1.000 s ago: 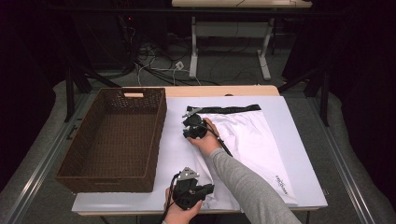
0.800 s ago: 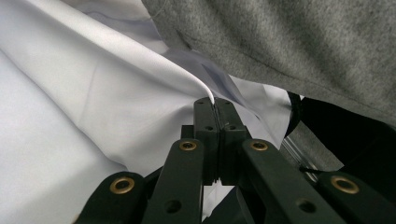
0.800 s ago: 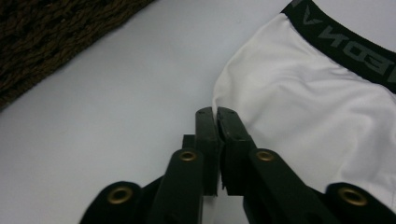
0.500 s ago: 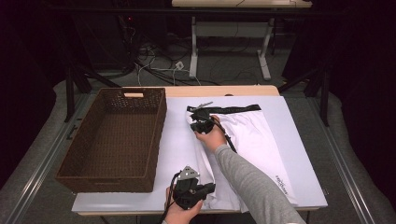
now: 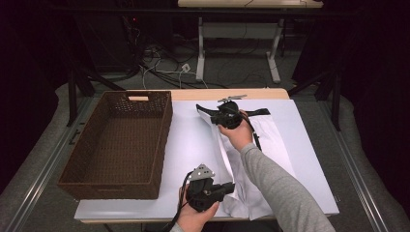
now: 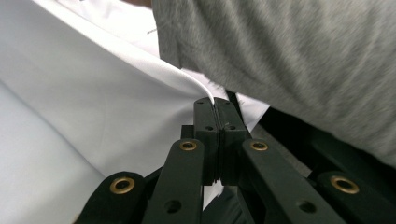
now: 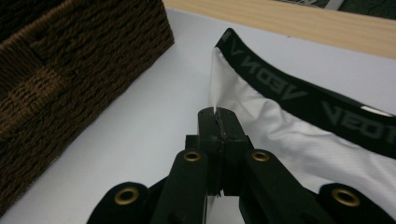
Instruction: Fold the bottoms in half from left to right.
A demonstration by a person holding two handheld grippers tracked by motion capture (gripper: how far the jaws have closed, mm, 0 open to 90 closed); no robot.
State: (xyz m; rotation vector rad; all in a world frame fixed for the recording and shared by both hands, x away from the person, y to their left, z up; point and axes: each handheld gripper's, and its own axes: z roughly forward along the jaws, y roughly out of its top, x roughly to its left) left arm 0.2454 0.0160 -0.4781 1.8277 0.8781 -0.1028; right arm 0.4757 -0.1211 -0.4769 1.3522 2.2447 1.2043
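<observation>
The left hand-held gripper (image 6: 215, 135) is clamped on the near hem of white shorts (image 5: 251, 159). The right hand-held gripper (image 7: 219, 133) pinches their edge just below the black waistband (image 7: 299, 95). Both corners are lifted off the white-covered counter (image 5: 309, 145) while the rest lies flat. The fold seems only begun, with carrying over left to do. The brown wicker basket (image 5: 84, 176) beside them is empty.
</observation>
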